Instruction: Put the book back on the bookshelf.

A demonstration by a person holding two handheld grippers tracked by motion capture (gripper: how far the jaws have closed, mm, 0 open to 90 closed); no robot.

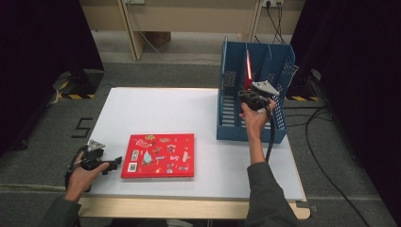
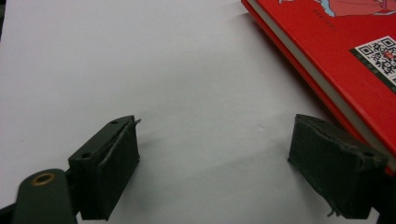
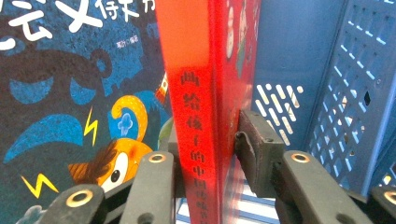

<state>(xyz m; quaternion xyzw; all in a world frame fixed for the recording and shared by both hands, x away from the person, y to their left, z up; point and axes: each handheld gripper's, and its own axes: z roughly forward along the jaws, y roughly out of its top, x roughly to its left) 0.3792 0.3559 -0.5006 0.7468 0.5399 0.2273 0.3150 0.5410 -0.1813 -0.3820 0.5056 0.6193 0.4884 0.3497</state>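
A red picture book [image 1: 158, 155] lies flat on the white table [image 1: 156, 109], near the front. My left gripper [image 1: 116, 163] rests on the table just left of it. In the left gripper view its jaws [image 2: 215, 163] stand open over bare tabletop, with the book's edge [image 2: 336, 46] beside the right jaw. My right gripper [image 1: 247, 92] reaches into the blue file rack [image 1: 227, 127], where a second red book [image 1: 248, 71] stands upright. In the right gripper view the gripper [image 3: 205, 140] is shut on that book's spine [image 3: 196, 70], one pad on each side.
A dark blue picture book [image 3: 70, 93] stands in the rack to the left of the red one. The perforated rack wall [image 3: 345, 93] is close on the right. Cables trail over the floor [image 1: 321, 142] right of the table.
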